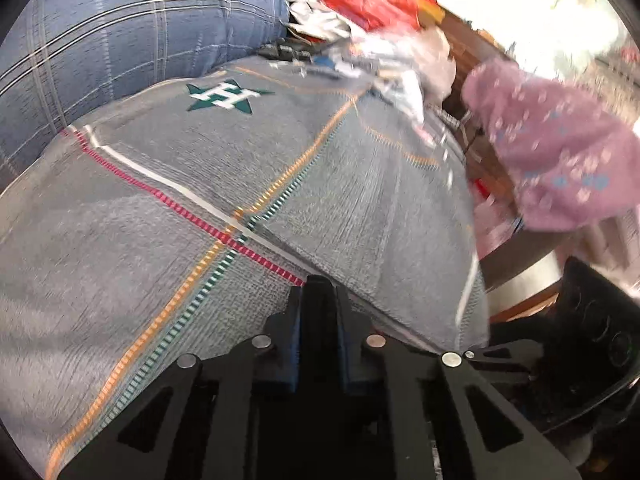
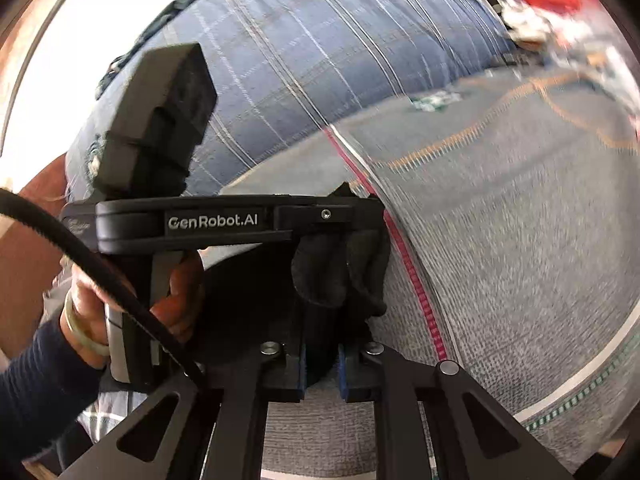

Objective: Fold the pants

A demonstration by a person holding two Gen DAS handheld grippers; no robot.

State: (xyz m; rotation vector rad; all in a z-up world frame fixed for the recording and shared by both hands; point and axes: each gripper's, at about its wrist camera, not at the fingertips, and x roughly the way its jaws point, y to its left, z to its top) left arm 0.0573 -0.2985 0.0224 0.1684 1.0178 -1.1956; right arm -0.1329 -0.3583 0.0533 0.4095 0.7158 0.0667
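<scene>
The pants show only as a bunch of black fabric (image 2: 340,276) pinched in my right gripper (image 2: 322,364), whose fingers stand close together on it. My left gripper (image 1: 318,304) has its fingers pressed together with dark fabric (image 1: 318,320) between them, above a grey bedspread (image 1: 140,260). The left gripper's body (image 2: 200,220), marked GenRobot.AI and held by a hand (image 2: 120,304), lies sideways just beyond the right fingers, touching the same black fabric. Most of the pants are hidden.
The grey bedspread (image 2: 500,260) has orange, red and teal stitched lines and a green star logo (image 1: 224,96). A blue plaid pillow (image 1: 120,40) lies behind it. A pink floral cloth (image 1: 560,152) and piled clutter (image 1: 380,12) sit at the right.
</scene>
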